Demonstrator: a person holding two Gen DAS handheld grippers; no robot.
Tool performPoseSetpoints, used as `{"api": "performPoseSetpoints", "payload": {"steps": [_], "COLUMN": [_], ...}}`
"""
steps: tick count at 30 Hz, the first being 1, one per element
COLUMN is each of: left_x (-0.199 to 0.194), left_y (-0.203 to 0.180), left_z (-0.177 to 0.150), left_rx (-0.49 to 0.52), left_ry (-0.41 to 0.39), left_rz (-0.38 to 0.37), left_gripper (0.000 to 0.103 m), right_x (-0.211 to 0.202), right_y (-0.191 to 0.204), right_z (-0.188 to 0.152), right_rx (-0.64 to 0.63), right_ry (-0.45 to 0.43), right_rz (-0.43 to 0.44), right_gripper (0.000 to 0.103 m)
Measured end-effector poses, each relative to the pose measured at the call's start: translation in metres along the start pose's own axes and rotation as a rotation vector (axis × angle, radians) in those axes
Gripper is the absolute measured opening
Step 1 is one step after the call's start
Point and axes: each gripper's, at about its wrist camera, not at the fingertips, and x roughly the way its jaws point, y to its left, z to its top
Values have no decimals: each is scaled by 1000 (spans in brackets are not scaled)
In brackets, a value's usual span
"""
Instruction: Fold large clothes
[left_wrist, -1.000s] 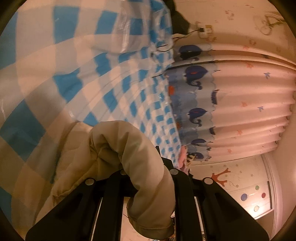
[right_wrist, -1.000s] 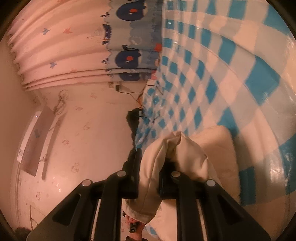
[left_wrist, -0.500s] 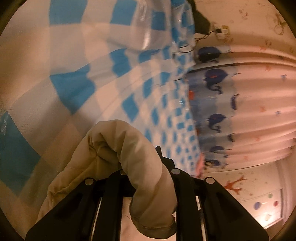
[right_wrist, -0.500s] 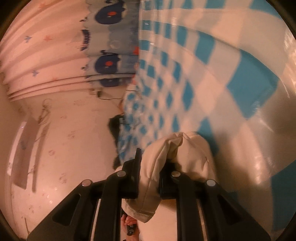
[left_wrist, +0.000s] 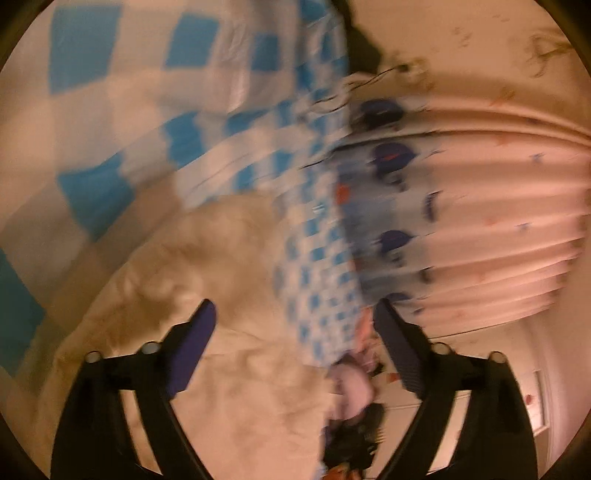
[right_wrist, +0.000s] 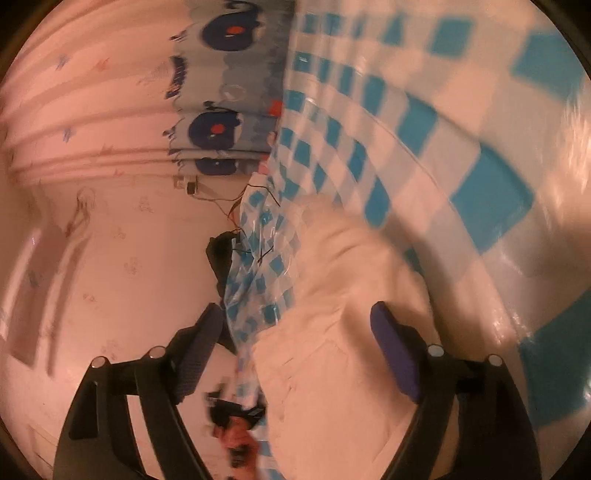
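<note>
Blue-and-white checked cloth is seen covering the work surface, with a pleated pink curtain bearing a band of dark whale figures hung just beyond its far edge and a pale patterned wall beside it. Both views are rolled sideways and smeared by motion.

A beige garment is shown lying on the checked cloth in the left wrist view, bunched and creased, its visible bulk stretched from the near edge of the surface away toward the curtain. The left gripper is caught with its jaws opening, spread wide; the garment lies under and between the fingers, and no pad is pressed on it.

In the right wrist view the same garment appears paler, piled near the cloth's edge, its long axis again run away from the camera along that edge. The right gripper is likewise pictured with jaws opening and set well apart, fabric between them but not gripped. Which end of the garment is collar or hem cannot be told through the blur.
</note>
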Motion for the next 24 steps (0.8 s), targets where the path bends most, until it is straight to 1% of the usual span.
{"api": "performPoseSetpoints", "payload": {"steps": [1,3,4,5,6,7,8,9,10,11,12,13,14,15,16,17,18,19,20,22,23,24], "left_x": [-4,-2,4,17,28,43,60,74,91,114,128,151,163,184,198,207,217,225,231,237,237,235], "left_y": [-13,-43,-61,-82,-95,-108,-119,-124,-127,-126,-123,-116,-111,-100,-90,-82,-67,-56,-47,-43,-45,-47], "left_z": [-3,-19,-33,-57,-77,-102,-129,-147,-166,-184,-191,-196,-196,-191,-185,-180,-171,-163,-158,-157,-159,-159], "left_rx": [42,197,299,433,523,626,723,776,824,868,881,885,880,871,856,836,802,767,746,753,758,754], "left_ry": [-6,13,45,114,175,247,325,378,434,483,497,513,511,490,470,458,440,433,434,426,427,429], "left_rz": [2,45,68,77,79,84,93,104,127,174,211,281,324,403,465,497,546,578,593,634,647,644], "left_gripper": [86,86,86,86,86,86,86,86,86,86,86,86,86,86,86,85,81,79,79,79,79,79], "right_x": [-4,-4,-1,9,18,35,48,67,80,99,113,131,141,151,163,169,170,172,173,178,180,179], "right_y": [16,46,63,86,96,111,118,123,122,119,115,107,100,89,75,63,52,42,36,34,34,35], "right_z": [-4,-16,-24,-38,-47,-62,-72,-84,-92,-101,-105,-109,-109,-108,-103,-97,-91,-83,-77,-72,-72,-72], "right_rx": [-68,-216,-297,-412,-474,-569,-628,-693,-730,-772,-796,-831,-854,-873,-877,-860,-835,-793,-765,-760,-765,-765], "right_ry": [-8,-2,2,23,41,75,101,139,166,203,229,247,249,254,256,253,252,249,240,244,251,258], "right_rz": [-29,-81,-113,-158,-185,-234,-272,-333,-374,-428,-469,-536,-586,-641,-703,-729,-728,-718,-714,-733,-743,-746], "right_gripper": [79,79,79,79,79,79,79,79,79,79,79,79,79,79,79,79,80,80,80,80,80,79]}}
